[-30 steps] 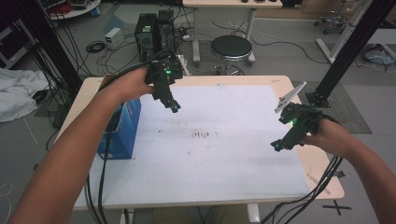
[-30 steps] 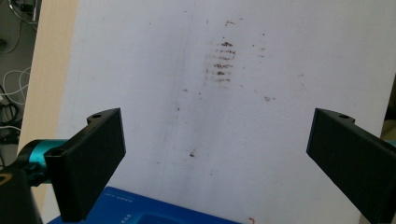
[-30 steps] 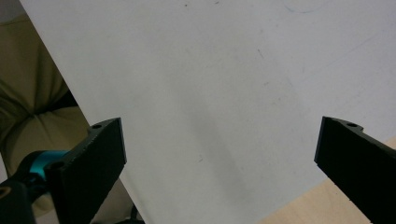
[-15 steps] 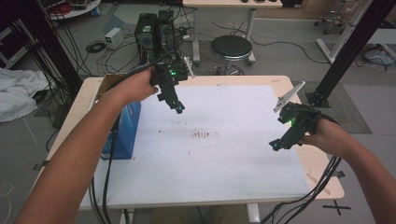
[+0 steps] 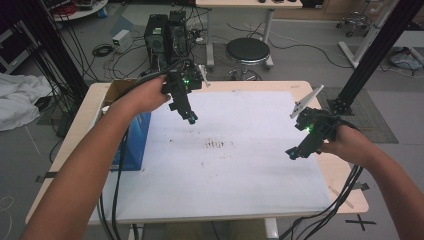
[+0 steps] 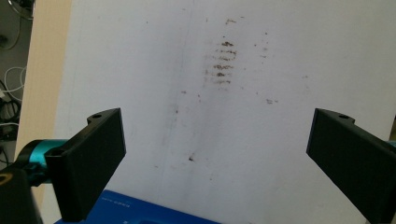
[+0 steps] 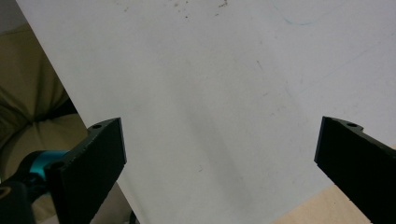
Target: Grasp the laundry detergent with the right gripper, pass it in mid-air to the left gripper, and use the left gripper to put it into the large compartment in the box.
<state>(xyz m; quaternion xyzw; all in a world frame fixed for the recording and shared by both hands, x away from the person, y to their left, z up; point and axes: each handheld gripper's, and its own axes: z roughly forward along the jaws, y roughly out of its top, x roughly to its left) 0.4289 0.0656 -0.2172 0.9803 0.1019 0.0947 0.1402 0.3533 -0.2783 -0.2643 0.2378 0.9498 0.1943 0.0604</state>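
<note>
Holding both jaws wide and empty, I am hovering the left gripper (image 5: 192, 119) nearest the blue box (image 5: 131, 145), right gripper (image 5: 292, 154) well apart.

Table (image 5: 82, 125) of pale wood-look board, matt, bare along the edges. White sheet (image 5: 240, 170) over most of the top, paper-like, smooth and matt, marked with brown specks and a ladder of brown smears (image 6: 221, 63). Left gripper (image 6: 215, 158) and right gripper (image 7: 219, 158) with jaws of black plastic, matt, flat-faced, set wide apart; teal anodised-looking metal at the base. Blue box (image 5: 131, 145) at the table's left edge, smooth with a slight sheen. Stool (image 5: 248, 50) with a black padded seat. White cloth (image 5: 17, 100) crumpled on the floor.
</note>
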